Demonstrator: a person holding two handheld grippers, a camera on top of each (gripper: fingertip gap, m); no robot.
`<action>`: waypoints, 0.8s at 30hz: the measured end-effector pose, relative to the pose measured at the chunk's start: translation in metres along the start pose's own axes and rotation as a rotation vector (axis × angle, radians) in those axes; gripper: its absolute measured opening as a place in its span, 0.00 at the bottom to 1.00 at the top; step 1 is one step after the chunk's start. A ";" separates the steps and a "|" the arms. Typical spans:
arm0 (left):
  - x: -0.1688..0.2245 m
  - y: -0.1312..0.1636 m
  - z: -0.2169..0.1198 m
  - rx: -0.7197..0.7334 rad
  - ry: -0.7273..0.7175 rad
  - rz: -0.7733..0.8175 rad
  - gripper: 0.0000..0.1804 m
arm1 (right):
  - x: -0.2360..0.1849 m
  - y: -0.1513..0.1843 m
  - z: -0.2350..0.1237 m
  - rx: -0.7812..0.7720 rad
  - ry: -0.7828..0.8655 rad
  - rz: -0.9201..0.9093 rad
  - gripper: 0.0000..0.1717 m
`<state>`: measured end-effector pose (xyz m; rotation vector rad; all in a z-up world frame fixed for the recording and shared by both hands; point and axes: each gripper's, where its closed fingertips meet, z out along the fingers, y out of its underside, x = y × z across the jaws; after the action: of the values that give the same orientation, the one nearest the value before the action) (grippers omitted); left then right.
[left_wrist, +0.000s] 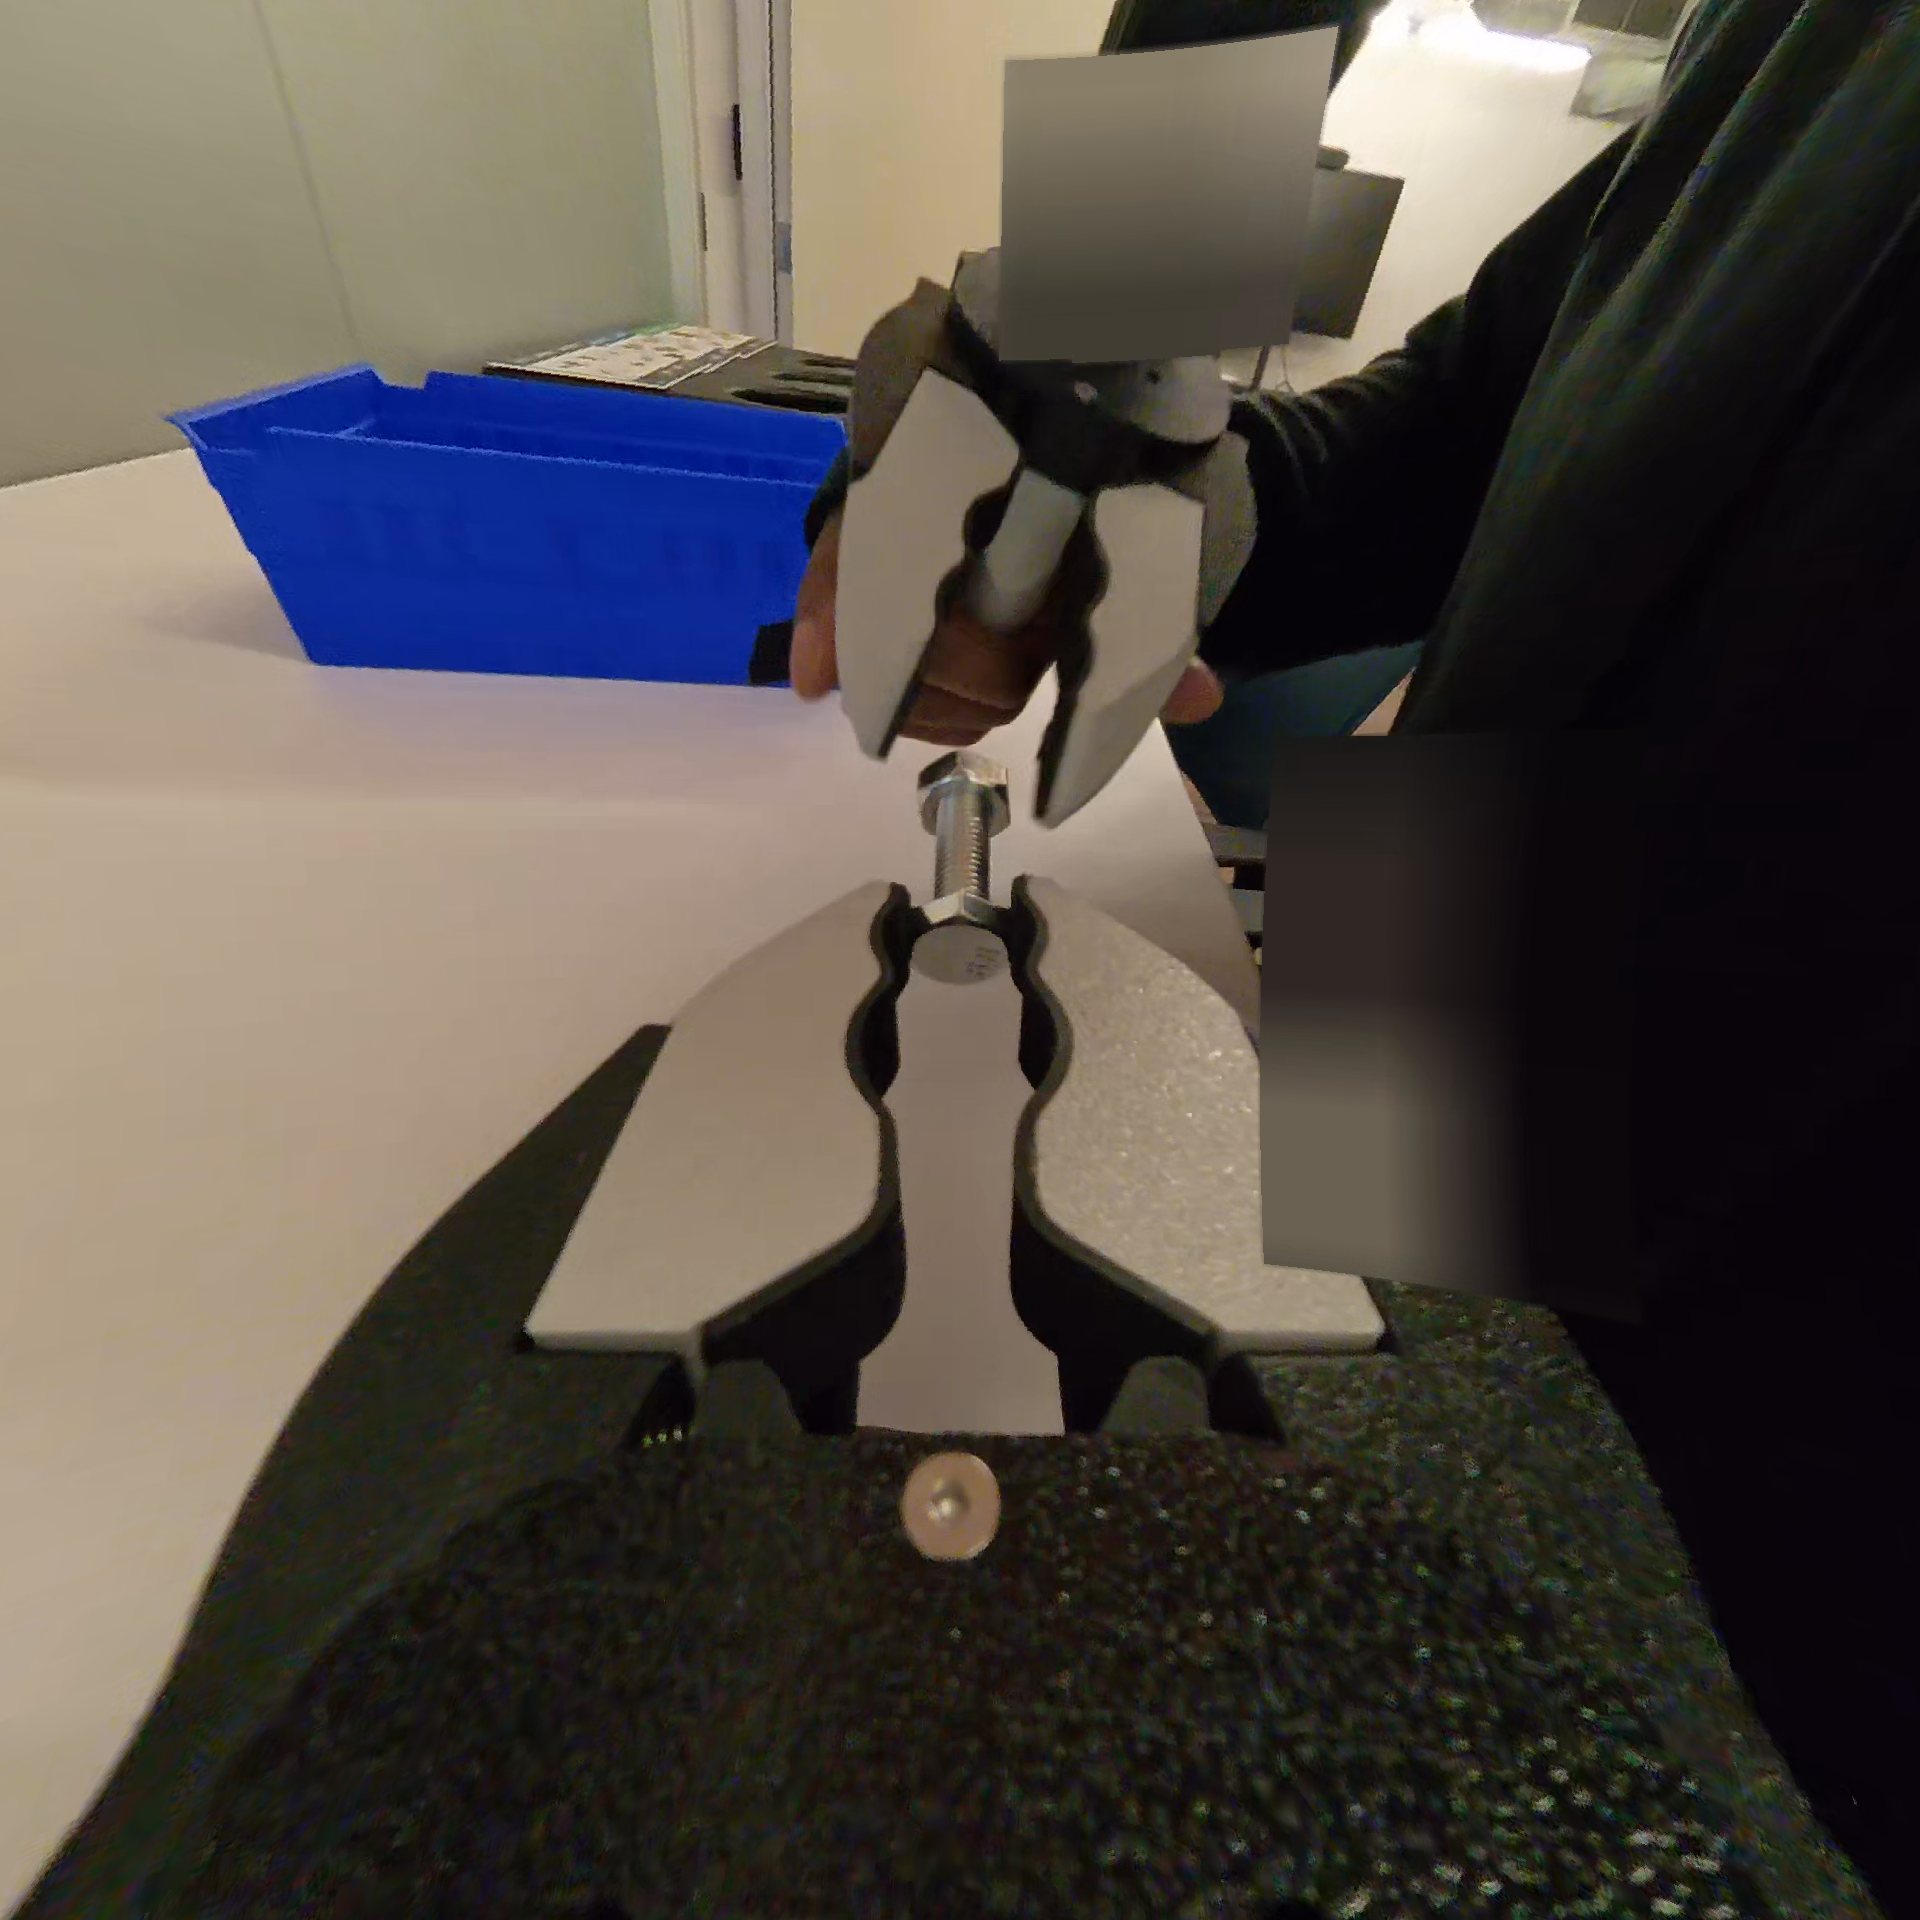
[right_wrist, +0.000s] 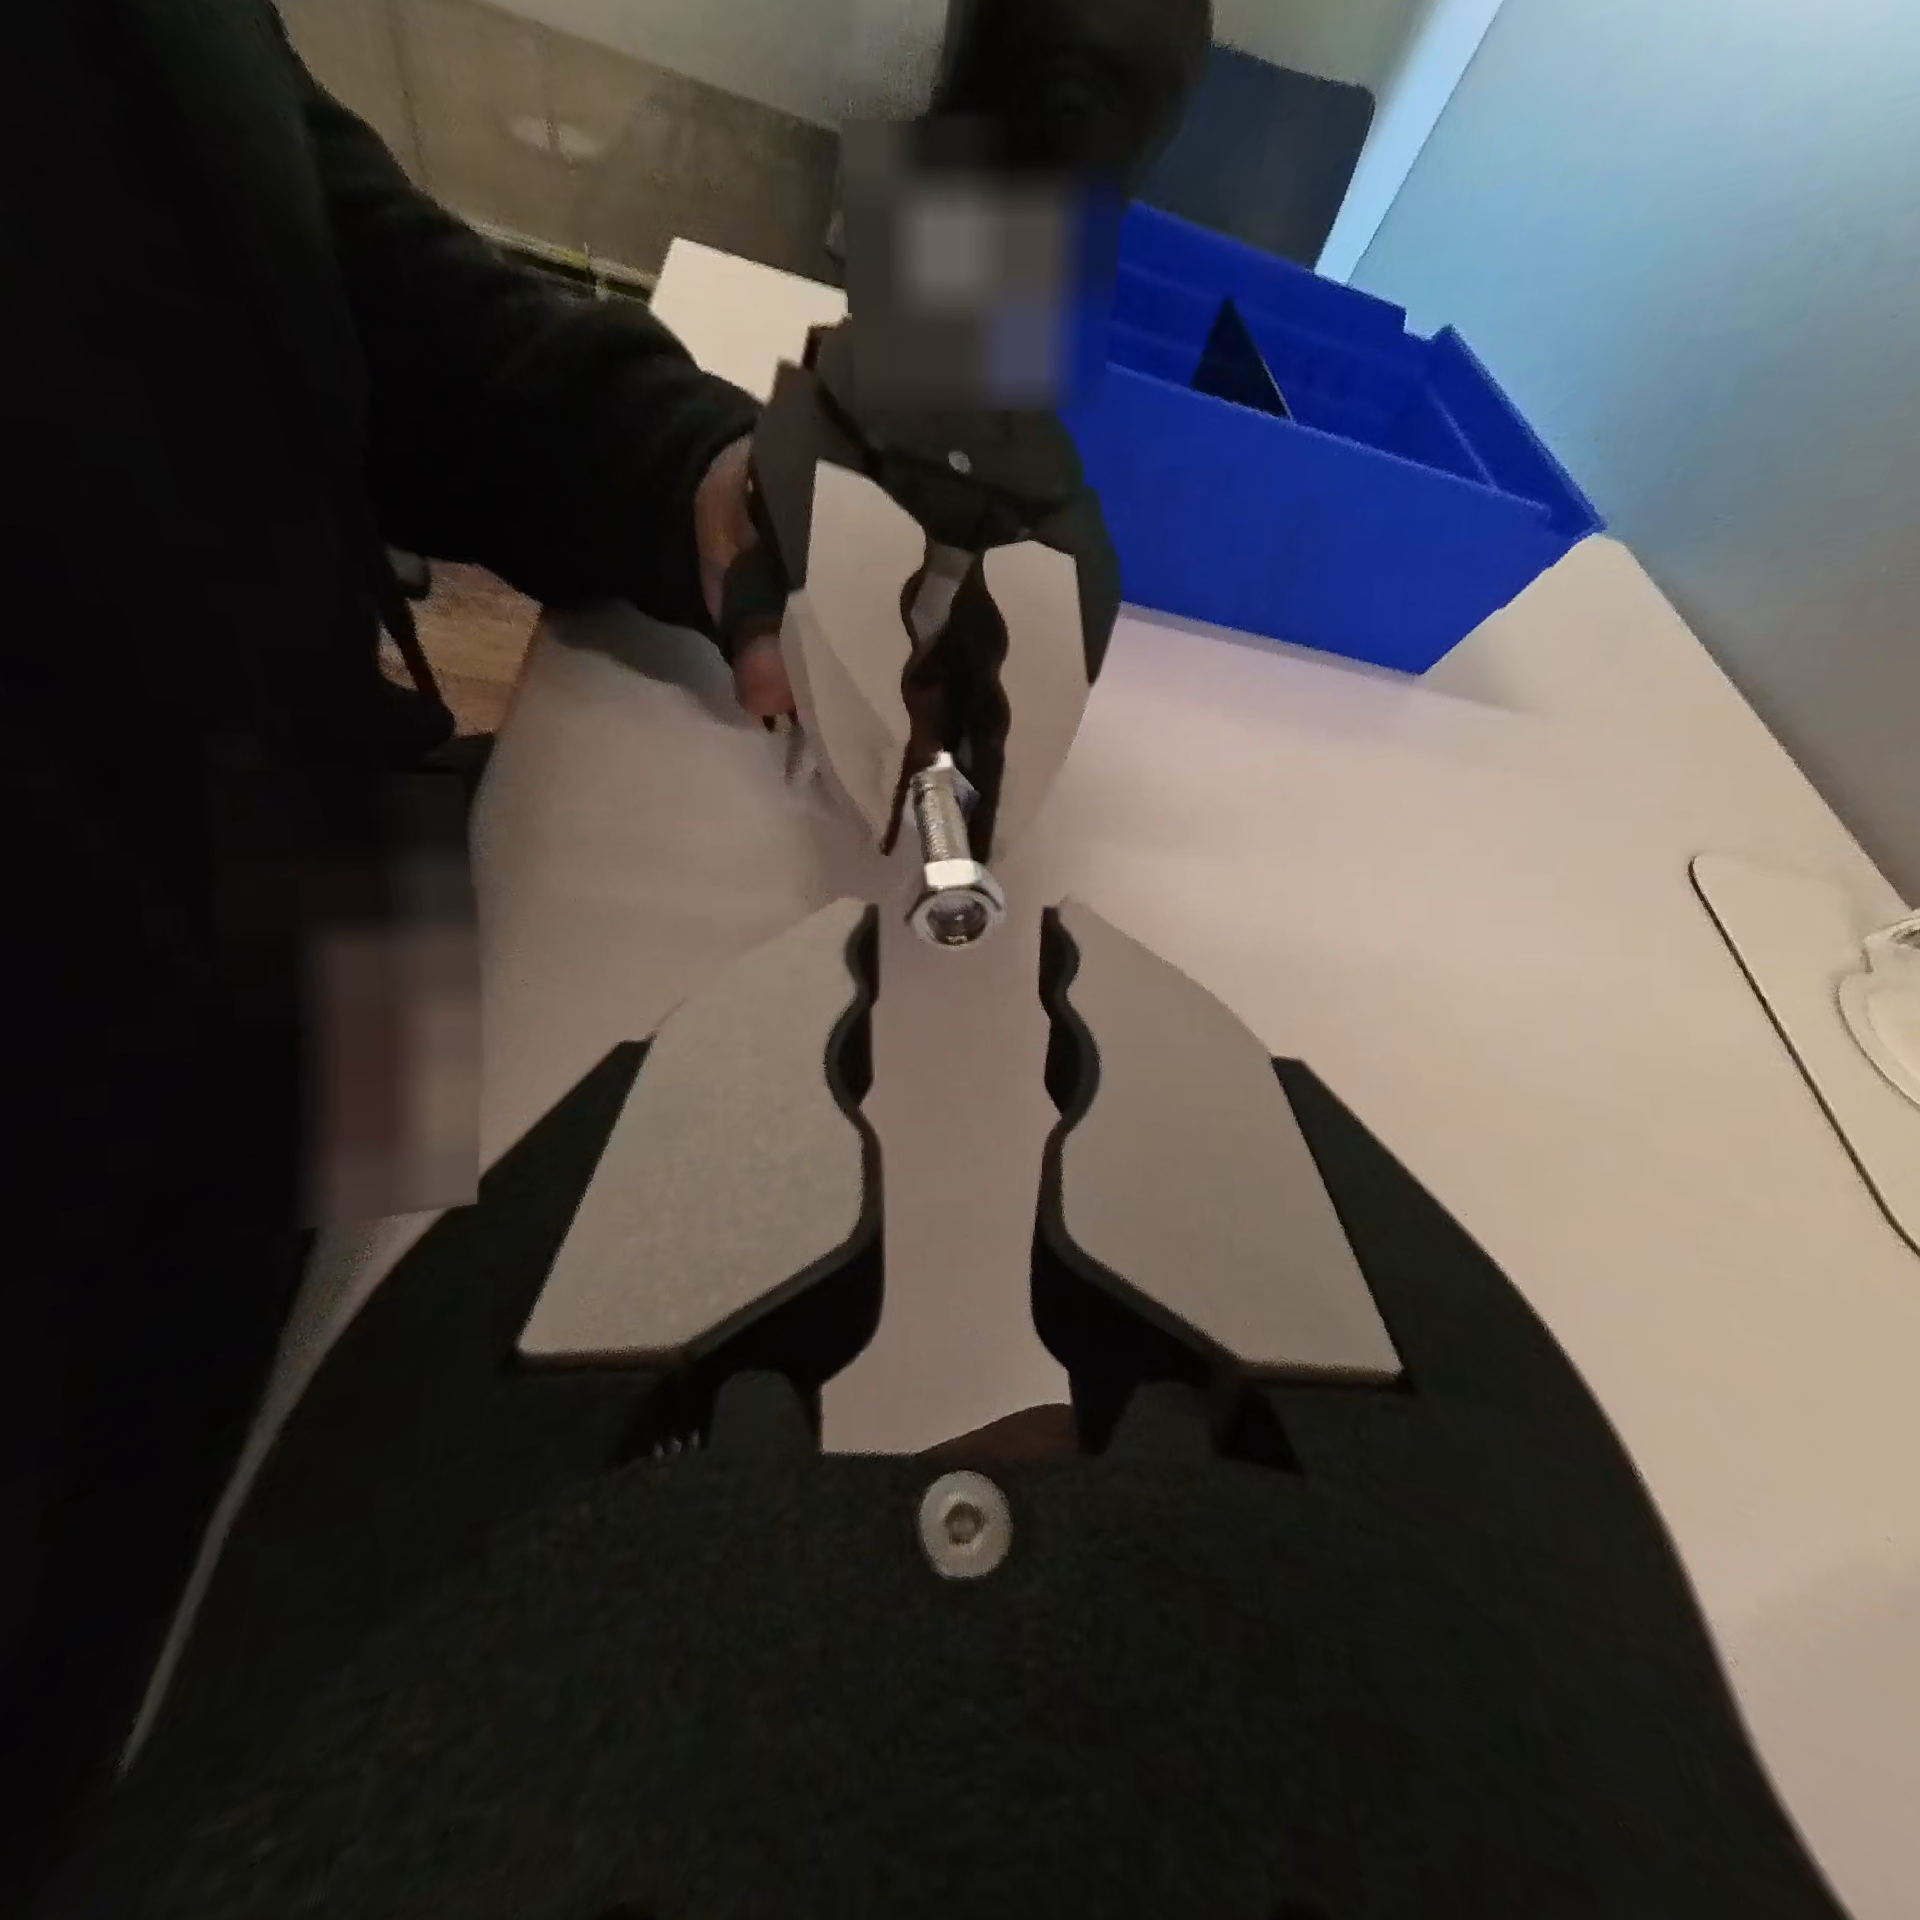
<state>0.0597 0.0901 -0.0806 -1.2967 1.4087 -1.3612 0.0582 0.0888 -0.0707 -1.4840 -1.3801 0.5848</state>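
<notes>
My left gripper (left_wrist: 954, 904) is shut on the hexagonal head of a silver bolt (left_wrist: 964, 857), which it holds above the white table (left_wrist: 364, 987). The threaded shank points away from it and carries a silver nut (left_wrist: 964, 784) at the far end. In the right wrist view the same bolt (right_wrist: 938, 816) points toward the camera, with the nut (right_wrist: 954, 906) at the near end and the left gripper (right_wrist: 940, 821) behind it. My right gripper (right_wrist: 958, 925) is open, its fingertips (right_wrist: 831, 935) on either side of the nut with a gap to each. It also shows in the left wrist view (left_wrist: 961, 779), open just beyond the nut.
A blue plastic bin (left_wrist: 499, 540) stands on the table behind the grippers; it also shows in the right wrist view (right_wrist: 1320, 478). A person in dark sleeves (left_wrist: 1662, 520) holds both grippers. A flat plate (right_wrist: 1808, 1029) lies at the right table edge. Less than 4 cm separates the two grippers' tips.
</notes>
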 end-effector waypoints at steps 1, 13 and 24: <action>0.001 -0.001 0.002 0.003 0.009 0.002 0.10 | 0.000 0.003 0.002 -0.016 -0.008 0.002 0.13; -0.056 -0.027 0.001 -0.017 -0.083 0.365 0.10 | 0.057 0.019 0.005 0.156 -0.247 0.695 0.27; -0.116 -0.003 0.002 -0.060 0.009 0.096 0.10 | 0.110 0.042 0.027 0.109 0.191 -0.203 0.27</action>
<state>0.0834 0.2031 -0.0912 -1.2461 1.5083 -1.2711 0.0805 0.2063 -0.0883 -1.2598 -1.3086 0.3733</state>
